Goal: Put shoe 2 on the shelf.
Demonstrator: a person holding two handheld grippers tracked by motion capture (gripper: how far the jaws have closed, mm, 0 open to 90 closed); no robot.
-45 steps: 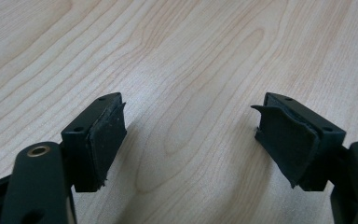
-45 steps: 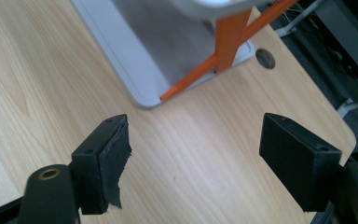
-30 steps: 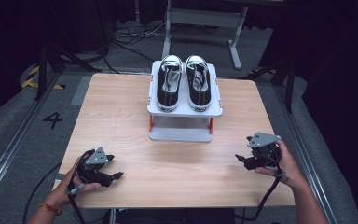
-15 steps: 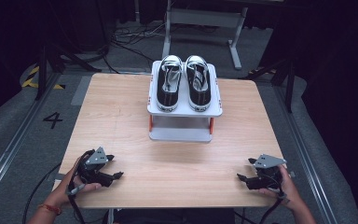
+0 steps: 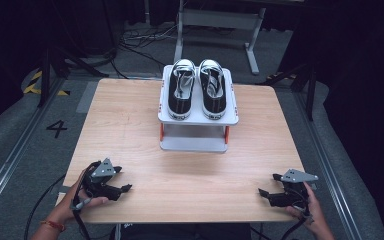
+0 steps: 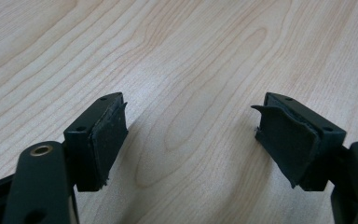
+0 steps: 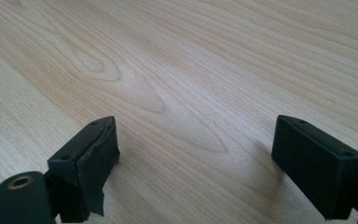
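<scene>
A pair of black-and-white sneakers sits side by side on the upper shelf of a small white rack (image 5: 198,120) at the far middle of the tabletop (image 5: 130,125), the left sneaker (image 5: 181,90) and the right sneaker (image 5: 212,89) touching or nearly so, toes pointing away from the person; the rack's lower shelf looks bare. Both tools rest low at the near edge, well apart from the rack: the left gripper (image 5: 122,184) near the left corner and the right gripper (image 5: 268,186) near the right corner, each in a hand; in the left gripper view the left gripper (image 6: 191,135) has its jaws spread wide over bare wood, and in the right gripper view the right gripper (image 7: 196,154) likewise stands wide apart with nothing between its pads. The work in hand seems to be the sneakers, with the reach not yet begun; to do it well, I would bring each gripper forward over the wood, one to each sneaker, keep the jaws wide until they straddle a heel or side wall, then close firmly on the canvas rather than the laces; lift straight up so the rack is not dragged or tipped, since it looks light on its thin orange posts (image 5: 161,131).
</scene>
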